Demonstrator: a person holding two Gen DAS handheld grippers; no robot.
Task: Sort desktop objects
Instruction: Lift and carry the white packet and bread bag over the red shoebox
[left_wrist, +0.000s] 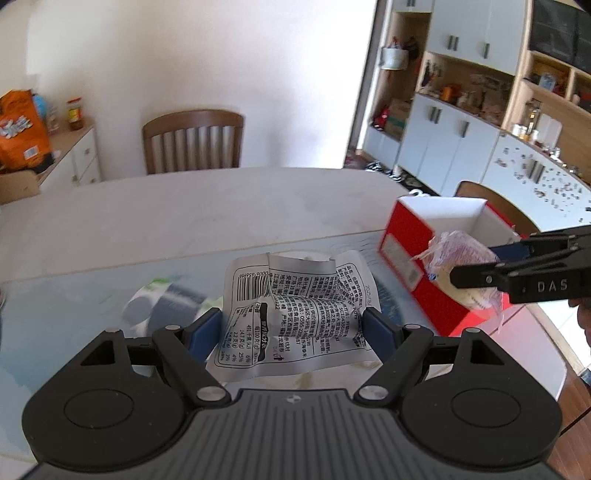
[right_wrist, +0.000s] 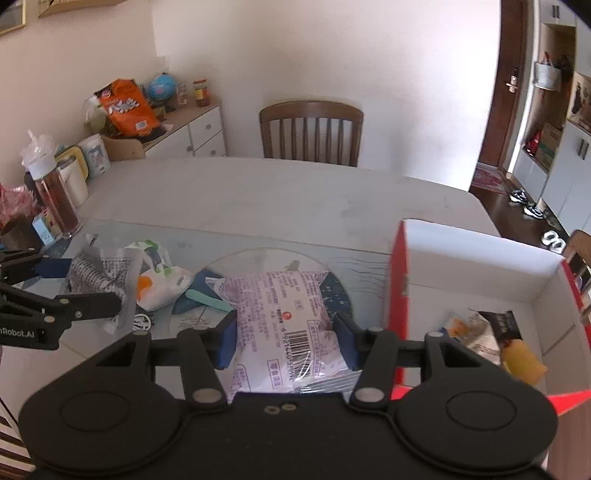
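Left wrist view is showing the left claw gripping a crumpled white snack wrapper (printed side up) above the tabletop. Right wrist view is showing the right claw clamping a pale sealed snack packet, with the red box sitting just to that claw's right, some wrappers lying inside it.
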